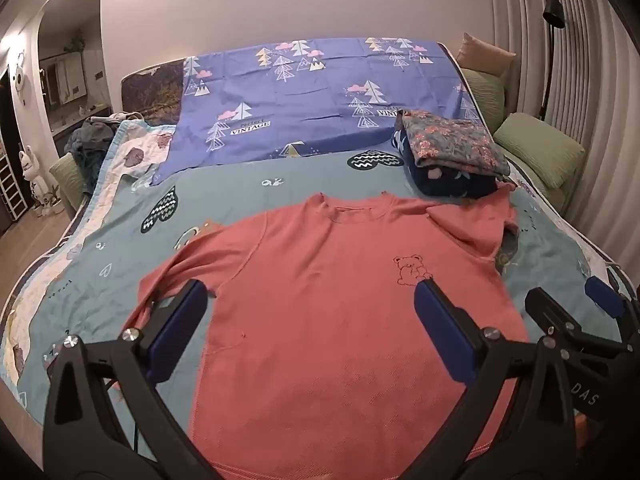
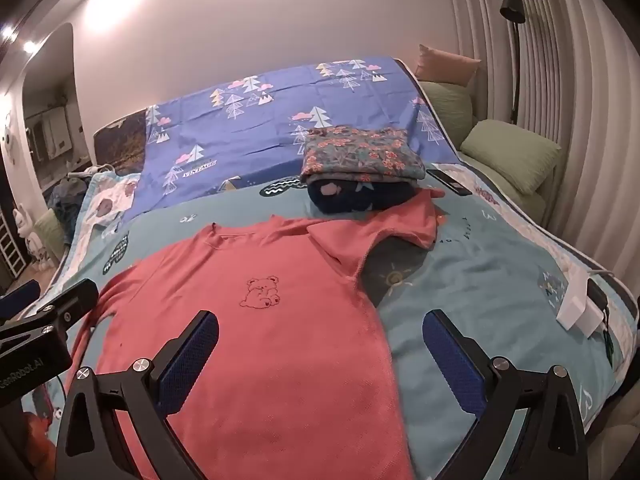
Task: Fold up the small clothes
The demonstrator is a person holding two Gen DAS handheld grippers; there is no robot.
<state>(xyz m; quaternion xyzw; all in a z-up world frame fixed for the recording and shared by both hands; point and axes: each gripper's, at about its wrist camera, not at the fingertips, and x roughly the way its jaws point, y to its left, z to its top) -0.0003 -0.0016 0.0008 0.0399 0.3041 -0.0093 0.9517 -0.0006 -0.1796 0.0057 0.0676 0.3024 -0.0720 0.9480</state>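
Teal cotton, printed with hearts and small animals, covers the bed (image 1: 280, 192) that carries everything here, with a purple sheet (image 1: 304, 92) of tree prints spread over its far half. On the near half, close to the near edge, lies the coral T-shirt (image 1: 328, 320), face up, collar towards the far side and hem towards the person. It looks spread flat on purpose, so that the sides can be folded inward; its left sleeve lies out flat, while its right sleeve (image 2: 384, 232) is rumpled and partly turned over, reaching towards the pile behind it. That sleeve probably needs straightening first.

Just beyond that sleeve, towards the far right of the bed, sits a pile of folded clothes (image 2: 360, 172), a flowered piece on top of a dark blue one. It appears to be the finished stack, set aside out of the folding area, though the sleeve tip comes very near it. A dark phone (image 2: 448, 180) lies beside the pile, and a white charger (image 2: 576, 312) with its cable rests at the right edge; neither is in the way of the shirt.

The left gripper (image 1: 312, 312) hovers over the shirt's middle with its fingers spread wide and nothing between them. The right gripper (image 2: 320, 344) hangs over the shirt's right side edge, likewise wide apart and empty. No fold has begun yet.
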